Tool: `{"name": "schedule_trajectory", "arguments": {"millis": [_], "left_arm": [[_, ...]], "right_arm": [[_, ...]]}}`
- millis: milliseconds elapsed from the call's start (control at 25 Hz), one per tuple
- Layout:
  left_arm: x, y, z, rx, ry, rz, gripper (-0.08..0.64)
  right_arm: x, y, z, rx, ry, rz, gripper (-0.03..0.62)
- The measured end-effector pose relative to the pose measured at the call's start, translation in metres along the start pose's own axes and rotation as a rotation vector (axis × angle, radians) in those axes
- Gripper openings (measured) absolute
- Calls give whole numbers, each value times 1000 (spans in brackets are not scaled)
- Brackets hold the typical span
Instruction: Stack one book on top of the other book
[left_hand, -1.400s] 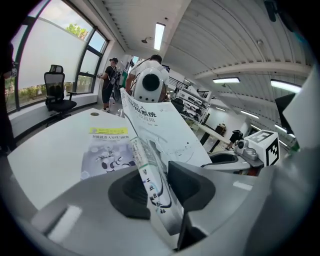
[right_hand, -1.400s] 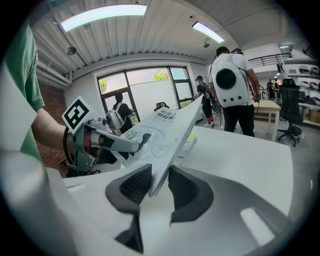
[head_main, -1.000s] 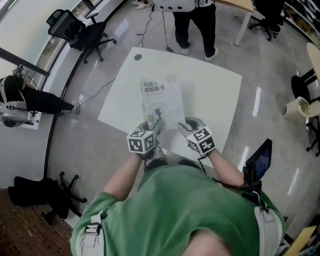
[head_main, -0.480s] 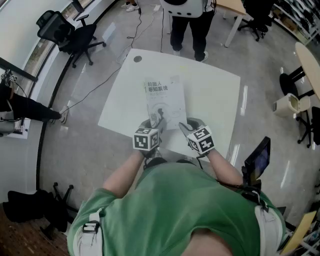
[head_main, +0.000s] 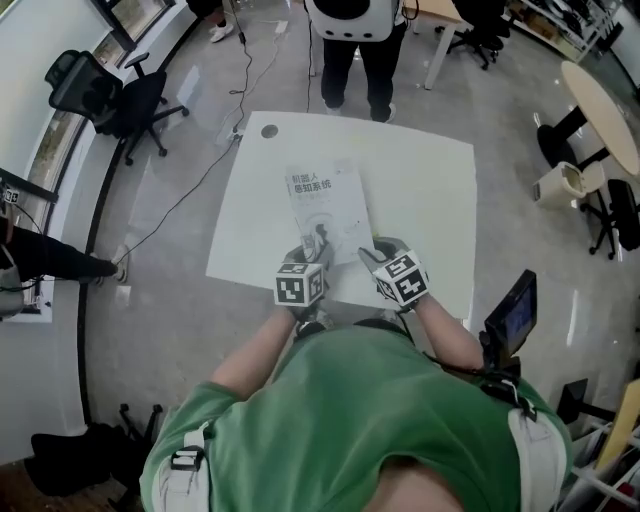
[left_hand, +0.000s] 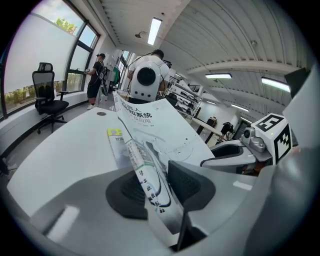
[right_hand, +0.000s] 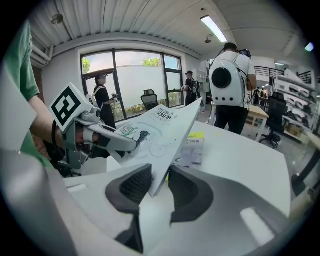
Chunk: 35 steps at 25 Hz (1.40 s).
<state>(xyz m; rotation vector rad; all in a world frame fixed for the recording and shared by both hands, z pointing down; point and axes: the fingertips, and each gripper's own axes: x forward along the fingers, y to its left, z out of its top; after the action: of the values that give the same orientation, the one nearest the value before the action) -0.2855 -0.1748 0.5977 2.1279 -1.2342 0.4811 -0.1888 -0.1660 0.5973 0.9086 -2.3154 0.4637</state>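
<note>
Left tongs (left_hand: 156, 186): narrow, with the pads pressed on the spine of the upper book (left_hand: 162, 122) at its near left corner.
Right tongs (right_hand: 160, 185): narrow, pinching the same book at its near right corner.
Upper book: white cover; it spans from one pair of tongs to the other, tilted, with its near end raised off the desk (head_main: 430, 190).
Lower book (right_hand: 194, 147): flat on the desk, just ahead of both tongs and beneath the upper book; a yellow label shows at its end.
Contact between the books: cannot tell at the far end.
Surroundings: a person (head_main: 350, 40) stands beyond the desk's far edge, and an office chair (head_main: 105, 95) stands well off to the left of the left tongs.
</note>
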Motion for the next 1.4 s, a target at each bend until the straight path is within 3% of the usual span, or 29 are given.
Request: {"name": "schedule_trajectory", "arguments": {"millis": [520,1400], "left_arm": [[22,3,-6,-25,43,8,112],[63,14,-18,-84,163,76,114]], "right_arm": [[15,-17,-8,-18,79,-32,114],[47,-48,-26,14,183,63,114]]}}
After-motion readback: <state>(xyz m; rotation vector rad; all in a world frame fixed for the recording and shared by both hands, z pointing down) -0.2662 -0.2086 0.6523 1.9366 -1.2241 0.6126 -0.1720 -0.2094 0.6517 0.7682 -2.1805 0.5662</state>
